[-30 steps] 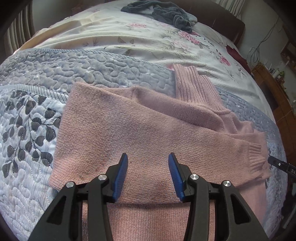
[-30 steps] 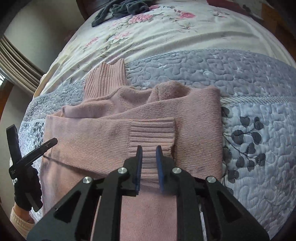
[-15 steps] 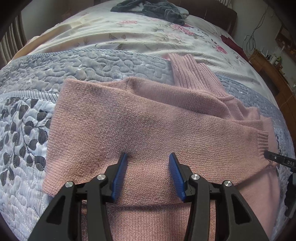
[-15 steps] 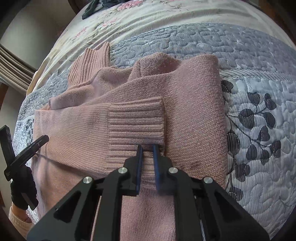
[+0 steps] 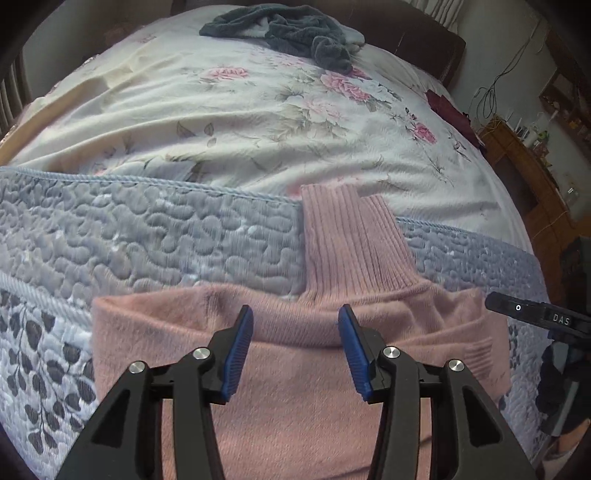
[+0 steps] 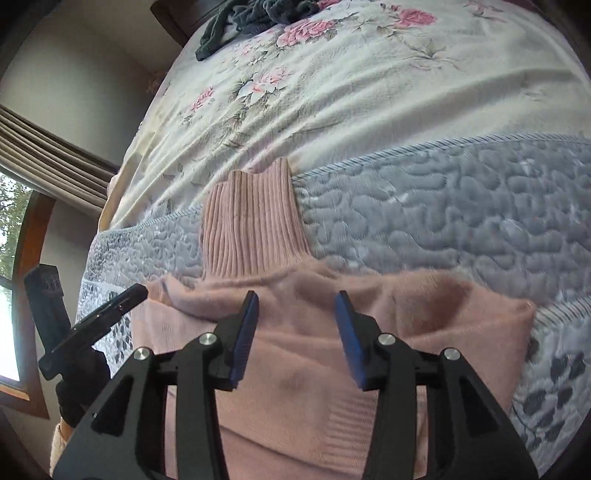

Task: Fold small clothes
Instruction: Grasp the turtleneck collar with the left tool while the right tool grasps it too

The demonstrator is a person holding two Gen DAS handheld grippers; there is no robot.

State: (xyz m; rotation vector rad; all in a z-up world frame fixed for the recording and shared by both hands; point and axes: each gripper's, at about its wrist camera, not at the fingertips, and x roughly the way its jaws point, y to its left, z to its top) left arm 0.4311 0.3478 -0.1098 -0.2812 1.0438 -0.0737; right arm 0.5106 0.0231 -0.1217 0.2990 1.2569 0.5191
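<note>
On the grey-blue quilted bedspread [image 5: 147, 236] lies a pink knitted sweater [image 5: 295, 387] with a ribbed turtleneck collar [image 5: 351, 243], its body folded and its collar pointing toward the far side of the bed. Beyond the quilt spreads a cream floral sheet [image 5: 240, 122], and a dark grey crumpled garment [image 5: 295, 29] sits near the headboard, well apart from the sweater.

From the left wrist view, the left gripper [image 5: 295, 350] hovers over the sweater's upper edge just below the collar, its blue-padded jaws spread wide with nothing between them. From the right wrist view, the right gripper [image 6: 295, 339] is likewise released, jaws parted above the shoulder fold, gripping no fabric. A ribbed cuff [image 6: 351, 417] shows faintly below the right gripper, probably a sleeve end tucked across the body, though blur makes this uncertain. Each gripper appears at the edge of the other's view, held by a dark-gloved hand [image 6: 74, 398].
</note>
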